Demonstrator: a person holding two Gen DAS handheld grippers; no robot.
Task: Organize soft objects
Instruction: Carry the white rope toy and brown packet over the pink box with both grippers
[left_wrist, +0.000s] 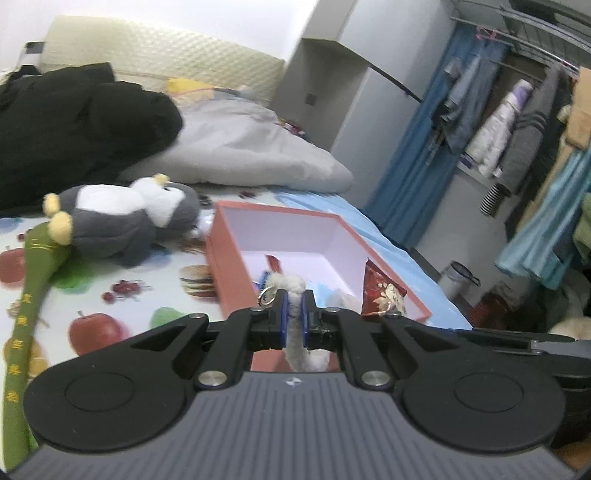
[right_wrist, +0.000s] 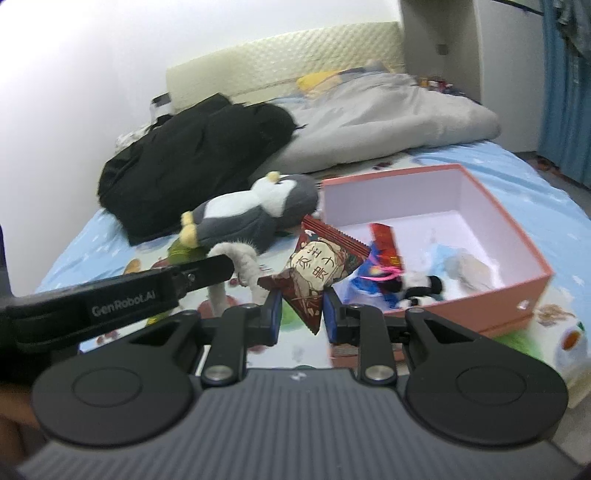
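My left gripper (left_wrist: 294, 314) is shut on a white fuzzy plush keychain (left_wrist: 295, 339) with a metal ring, held just in front of the pink box (left_wrist: 225, 266). My right gripper (right_wrist: 301, 310) is shut on a red pyramid-shaped pouch (right_wrist: 317, 273) with Chinese characters, beside the box's (right_wrist: 517, 295) near left corner. That pouch also shows in the left wrist view (left_wrist: 380, 291). The box holds several small soft toys, among them a panda (right_wrist: 421, 291) and a blue figure (right_wrist: 369, 284). A grey and white plush penguin (left_wrist: 122, 218) (right_wrist: 251, 214) lies on the bed left of the box.
A green stick-shaped plush (left_wrist: 33, 288) lies by the penguin. A black coat (left_wrist: 74, 125) and a grey duvet (left_wrist: 240, 147) are heaped at the bed's head. Hanging clothes (left_wrist: 517, 129) and a blue curtain (left_wrist: 417, 147) stand right of the bed.
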